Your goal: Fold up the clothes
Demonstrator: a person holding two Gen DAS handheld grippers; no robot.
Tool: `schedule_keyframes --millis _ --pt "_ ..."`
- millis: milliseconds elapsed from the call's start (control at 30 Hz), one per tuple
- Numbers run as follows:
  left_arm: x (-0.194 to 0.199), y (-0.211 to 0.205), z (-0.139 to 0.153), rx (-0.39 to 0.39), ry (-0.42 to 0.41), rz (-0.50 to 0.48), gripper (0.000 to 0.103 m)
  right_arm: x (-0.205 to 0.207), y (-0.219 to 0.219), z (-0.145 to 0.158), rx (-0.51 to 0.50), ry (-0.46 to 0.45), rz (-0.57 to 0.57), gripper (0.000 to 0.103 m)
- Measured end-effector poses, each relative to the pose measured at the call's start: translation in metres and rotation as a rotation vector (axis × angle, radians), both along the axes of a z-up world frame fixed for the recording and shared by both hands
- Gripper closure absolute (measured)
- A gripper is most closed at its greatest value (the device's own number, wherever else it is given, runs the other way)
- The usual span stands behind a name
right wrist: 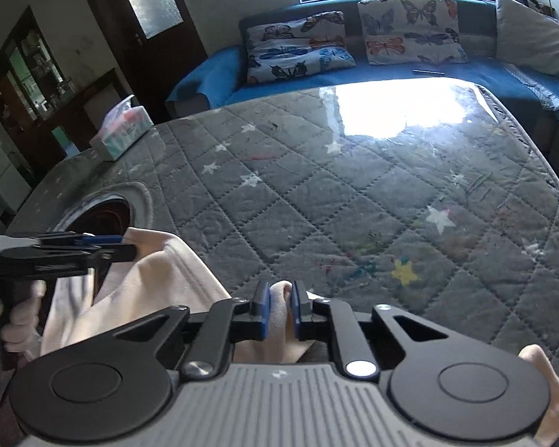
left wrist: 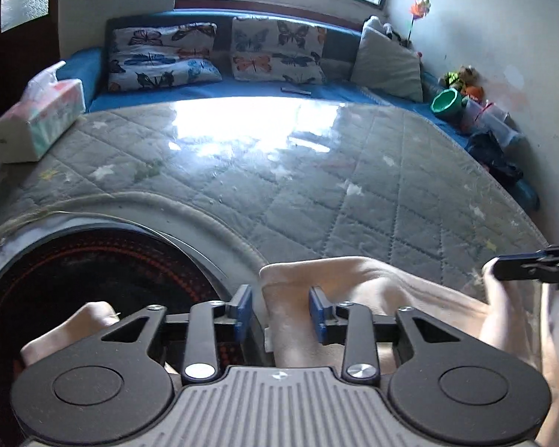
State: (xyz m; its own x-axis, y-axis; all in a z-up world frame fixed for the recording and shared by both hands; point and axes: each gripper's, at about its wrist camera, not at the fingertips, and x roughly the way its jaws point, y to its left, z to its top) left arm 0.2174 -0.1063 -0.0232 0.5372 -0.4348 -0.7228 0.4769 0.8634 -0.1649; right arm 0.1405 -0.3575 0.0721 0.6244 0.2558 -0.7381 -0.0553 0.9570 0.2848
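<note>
A soft cream cloth (left wrist: 357, 298) lies bunched at the near edge of the gray quilted tabletop (left wrist: 279, 186). Part of it hangs down over that edge.

The right gripper (right wrist: 280, 307) has its two blue pads squeezed on a fold of the cloth (right wrist: 160, 279), so the fold sticks up between them. The left gripper (left wrist: 280, 311) is partly open. The cloth's edge sits in the gap, but the pads do not pinch it. In the right wrist view the left gripper (right wrist: 108, 240) shows from the side, up against the cloth, and there I cannot tell how wide it is.

No words can be read anywhere (the tissue pack has only blurry colors).

The tissue pack (left wrist: 37, 119) stands at the far left corner of the tabletop. A round hole (left wrist: 93, 279) in the cover, near the left edge, shows a dark red patterned floor below. Bright window light shines on the far middle of the tabletop.

Behind the far edge is a blue sofa (left wrist: 212, 91) with two butterfly pillows (left wrist: 160, 56) and a gray pillow (left wrist: 387, 63). A green cup (left wrist: 447, 102) and some toys sit by the far right corner.
</note>
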Motion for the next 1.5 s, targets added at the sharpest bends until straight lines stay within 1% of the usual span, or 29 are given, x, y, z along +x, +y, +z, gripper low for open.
schedule_keyframes --millis 33,67,133,200,300,367,400,467,500,533,600,667,733,767,867,967,1033,1133,1233,1367,1400,1433,1467,1500 --pt "0.0 -0.001 0.0 -0.003 -0.009 -0.007 0.088 -0.001 0.0 0.001 0.0 -0.007 0.0 0.096" --pt "0.0 -0.001 0.0 -0.006 -0.018 -0.014 0.094 -0.002 0.0 0.003 -0.002 -0.018 0.0 0.098" --pt "-0.003 0.0 0.001 -0.012 -0.042 -0.015 0.096 -0.003 0.0 0.006 -0.008 -0.039 -0.005 0.098" --pt "-0.005 0.001 0.009 -0.012 -0.073 0.004 0.097 -0.005 -0.001 0.009 -0.012 -0.058 -0.011 0.099" --pt "-0.008 0.014 0.022 -0.064 -0.101 0.046 0.097 -0.009 -0.004 0.014 -0.001 -0.081 -0.02 0.1" --pt "-0.014 0.022 0.035 -0.094 -0.148 0.066 0.097 -0.01 -0.004 0.017 -0.006 -0.085 -0.021 0.099" --pt "-0.019 0.026 0.04 -0.127 -0.151 0.053 0.097 -0.011 -0.005 0.019 -0.008 -0.087 -0.015 0.099" --pt "-0.029 0.032 0.05 -0.192 -0.155 0.026 0.097 -0.01 -0.005 0.02 -0.017 -0.089 -0.02 0.094" --pt "-0.033 0.035 0.055 -0.224 -0.158 0.013 0.097 -0.007 -0.005 0.02 -0.019 -0.088 -0.03 0.087" --pt "-0.041 0.035 0.059 -0.243 -0.16 -0.015 0.097 -0.005 -0.006 0.019 -0.021 -0.087 -0.04 0.081" --pt "-0.063 0.033 0.065 -0.268 -0.17 -0.095 0.097 0.001 -0.008 0.018 -0.006 -0.086 -0.058 0.08" --pt "-0.083 0.031 0.068 -0.282 -0.173 -0.164 0.097 0.005 -0.011 0.016 0.027 -0.08 -0.067 0.076" --pt "-0.095 0.032 0.066 -0.276 -0.162 -0.191 0.097 0.01 -0.013 0.012 0.055 -0.059 -0.059 0.072" --pt "-0.101 0.032 0.065 -0.273 -0.157 -0.204 0.097 0.012 -0.012 0.009 0.057 -0.048 -0.056 0.071" --pt "-0.119 0.033 0.063 -0.264 -0.14 -0.245 0.097 0.016 -0.011 0.0 0.039 -0.007 -0.05 0.071" --pt "-0.137 0.035 0.06 -0.255 -0.124 -0.285 0.097 0.011 -0.008 -0.007 0.002 0.021 -0.008 0.072" --pt "-0.132 0.045 0.056 -0.247 -0.113 -0.235 0.097 -0.001 -0.006 -0.008 -0.031 0.033 0.018 0.072" --pt "-0.121 0.057 0.052 -0.234 -0.104 -0.184 0.097 -0.013 -0.007 -0.009 -0.045 0.049 0.038 0.071" --pt "-0.11 0.068 0.049 -0.221 -0.095 -0.133 0.097 -0.02 -0.007 -0.009 -0.051 0.057 0.057 0.068" --pt "-0.104 0.073 0.048 -0.218 -0.103 -0.112 0.097 -0.018 -0.006 -0.012 -0.054 0.064 0.054 0.068" --pt "-0.103 0.075 0.048 -0.214 -0.108 -0.106 0.097 -0.018 -0.005 -0.013 -0.055 0.063 0.045 0.064" --pt "-0.104 0.078 0.049 -0.215 -0.109 -0.099 0.097 -0.02 -0.005 -0.012 -0.062 0.062 0.032 0.058" --pt "-0.102 0.079 0.05 -0.213 -0.111 -0.095 0.097 -0.021 -0.006 -0.012 -0.068 0.063 0.02 0.056" --pt "-0.1 0.08 0.051 -0.211 -0.114 -0.092 0.097 -0.022 -0.006 -0.012 -0.064 0.065 0.011 0.056"
